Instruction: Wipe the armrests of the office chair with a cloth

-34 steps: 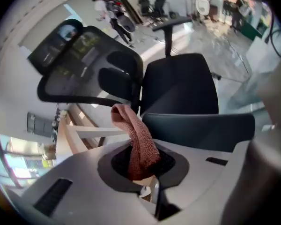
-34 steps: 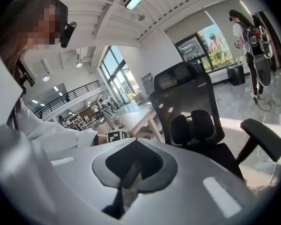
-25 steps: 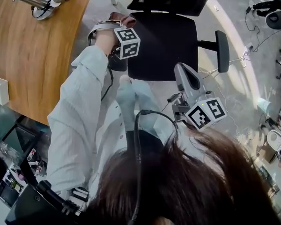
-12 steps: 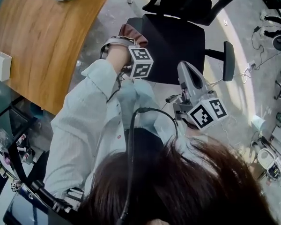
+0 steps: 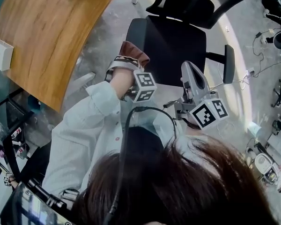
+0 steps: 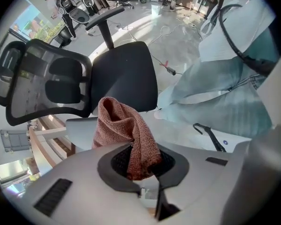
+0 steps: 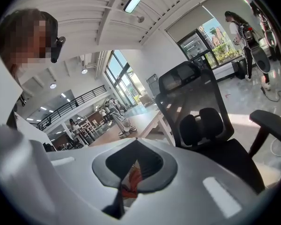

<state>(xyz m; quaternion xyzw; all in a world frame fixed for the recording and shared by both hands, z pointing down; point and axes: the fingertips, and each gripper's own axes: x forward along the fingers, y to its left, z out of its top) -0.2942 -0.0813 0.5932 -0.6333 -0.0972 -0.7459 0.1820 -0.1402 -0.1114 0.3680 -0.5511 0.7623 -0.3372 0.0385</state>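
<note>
Cloth (image 6: 124,125) betw. left tool (image 6: 140,171) jaws; pinch only in left gripper view

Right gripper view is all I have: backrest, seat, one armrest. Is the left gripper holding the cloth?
Observer: Yes. The left gripper is shut on the reddish-brown cloth, which bunches up past its jaws.
Operator: Where is that cloth relative to the chair?
Observer: In the head view it sits at the near end of the other armrest, by the seat's front corner. I can't confirm contact.
Operator: And my right gripper, seen from above?
Observer: The right gripper appears over the seat's front edge, apart from the armrest you can see.
</note>
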